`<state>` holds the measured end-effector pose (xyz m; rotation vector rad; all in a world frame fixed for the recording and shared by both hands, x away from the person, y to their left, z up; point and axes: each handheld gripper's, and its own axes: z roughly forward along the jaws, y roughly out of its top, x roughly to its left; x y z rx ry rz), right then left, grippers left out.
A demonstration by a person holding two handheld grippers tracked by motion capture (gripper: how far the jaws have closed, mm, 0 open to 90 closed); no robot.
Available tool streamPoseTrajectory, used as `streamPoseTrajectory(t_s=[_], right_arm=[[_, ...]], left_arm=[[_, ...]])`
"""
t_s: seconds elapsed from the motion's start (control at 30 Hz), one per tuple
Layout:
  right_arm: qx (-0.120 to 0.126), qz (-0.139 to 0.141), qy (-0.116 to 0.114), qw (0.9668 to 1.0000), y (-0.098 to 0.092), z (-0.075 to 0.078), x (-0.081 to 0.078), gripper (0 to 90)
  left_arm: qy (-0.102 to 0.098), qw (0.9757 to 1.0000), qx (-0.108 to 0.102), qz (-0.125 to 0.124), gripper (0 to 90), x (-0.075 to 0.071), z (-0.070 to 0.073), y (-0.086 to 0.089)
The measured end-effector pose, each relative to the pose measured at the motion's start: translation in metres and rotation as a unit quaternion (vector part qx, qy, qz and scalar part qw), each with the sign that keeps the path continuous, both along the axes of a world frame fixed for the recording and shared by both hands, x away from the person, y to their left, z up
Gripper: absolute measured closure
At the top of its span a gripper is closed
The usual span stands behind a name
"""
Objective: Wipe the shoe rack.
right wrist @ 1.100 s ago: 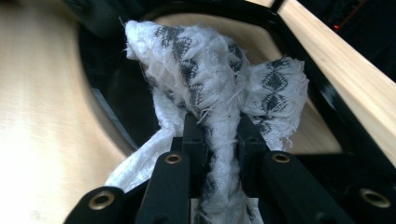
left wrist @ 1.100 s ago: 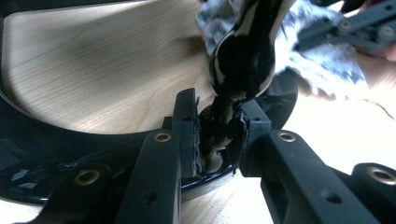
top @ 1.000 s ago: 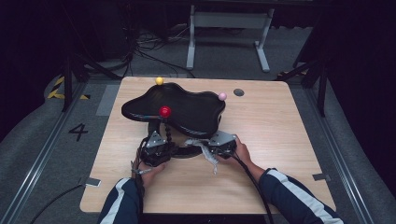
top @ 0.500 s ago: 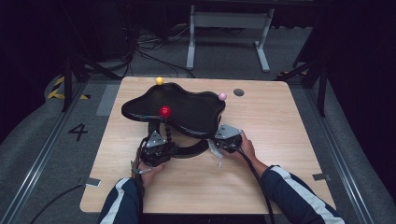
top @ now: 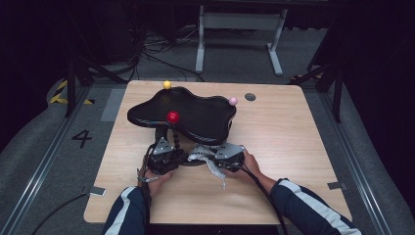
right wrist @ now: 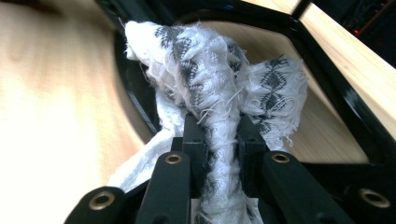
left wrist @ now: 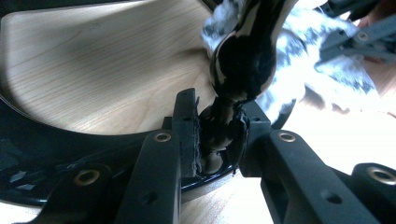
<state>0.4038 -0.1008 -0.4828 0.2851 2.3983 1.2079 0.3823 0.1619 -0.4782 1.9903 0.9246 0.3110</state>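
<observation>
A black stand has a glossy, curvy tray top (top: 195, 115) with a red ball (top: 172, 117), a yellow ball (top: 167, 84) and a pink ball (top: 233, 101) at its edge. A beaded black stem (top: 175, 138) (left wrist: 243, 60) rises from a ring base (left wrist: 46, 154) (right wrist: 327, 79) on the table. My left gripper (top: 173, 151) (left wrist: 217, 135) is shut on the stem low down, just above the ring. My right gripper (top: 209, 155) (right wrist: 222, 135) is shut on a white cloth with grey pattern (top: 201, 152) (right wrist: 210, 70), bunched against the ring beside the stem; a tail hangs onto the table.
The wooden table (top: 293, 147) has a small dark hole (top: 250, 97) at the back right. Behind it on the grey floor stand a metal frame (top: 235, 29) and loose cables (top: 147, 49). Both forearms come in over the front edge.
The right gripper with the cloth swung a little right, then came back left toward the stem. The left gripper has kept its hold and place.
</observation>
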Motion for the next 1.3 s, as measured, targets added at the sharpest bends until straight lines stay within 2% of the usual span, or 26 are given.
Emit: streamPoseTrajectory(t_s=[0.1, 0.27, 0.43, 0.57, 0.6, 0.63, 0.77, 0.87, 0.93, 0.97, 1.3], right_arm=[[0.000, 0.005, 0.001, 1.0000, 0.000, 0.000, 0.000, 78.4], [-0.006, 0.001, -0.012, 0.9999, -0.003, 0.000, 0.005, 78.3], [-0.011, -0.036, -0.018, 0.9991, -0.016, -0.001, 0.021, 78.4], [-0.011, -0.072, -0.019, 0.9972, -0.030, -0.001, 0.038, 78.3], [-0.011, -0.072, -0.019, 0.9972, -0.030, -0.001, 0.038, 78.3], [-0.017, -0.087, -0.036, 0.9954, -0.036, -0.002, 0.043, 78.3], [-0.021, -0.101, -0.049, 0.9935, -0.041, -0.004, 0.048, 78.4], [-0.014, -0.111, -0.035, 0.9931, -0.044, -0.003, 0.053, 78.4], [-0.007, -0.132, -0.026, 0.9909, -0.046, -0.003, 0.059, 78.5], [-0.005, -0.139, -0.023, 0.9901, -0.047, -0.002, 0.061, 78.5], [-0.014, -0.135, -0.040, 0.9899, -0.049, -0.004, 0.062, 78.5]], left_arm=[[0.000, 1.0000, 0.000, 0.000, 74.0, 0.000, 0.000, 0.000], [0.001, 1.0000, -0.002, -0.001, 74.0, 0.000, 0.000, 0.000], [0.001, 1.0000, -0.002, -0.001, 74.0, 0.000, 0.000, 0.000], [0.002, 1.0000, -0.001, -0.001, 74.0, 0.000, 0.000, 0.000], [0.002, 1.0000, -0.001, -0.001, 73.9, 0.000, 0.000, 0.000], [0.003, 1.0000, -0.001, -0.001, 74.0, 0.000, 0.000, 0.000], [0.004, 1.0000, -0.001, -0.002, 73.9, 0.000, 0.000, 0.001], [0.004, 1.0000, -0.002, -0.003, 73.9, 0.000, 0.000, 0.001], [0.009, 0.9999, 0.004, -0.005, 74.0, 0.000, 0.002, 0.001], [0.004, 1.0000, -0.002, -0.003, 74.0, 0.000, 0.000, 0.001], [0.009, 0.9999, 0.002, -0.006, 74.0, 0.001, 0.001, 0.002]])
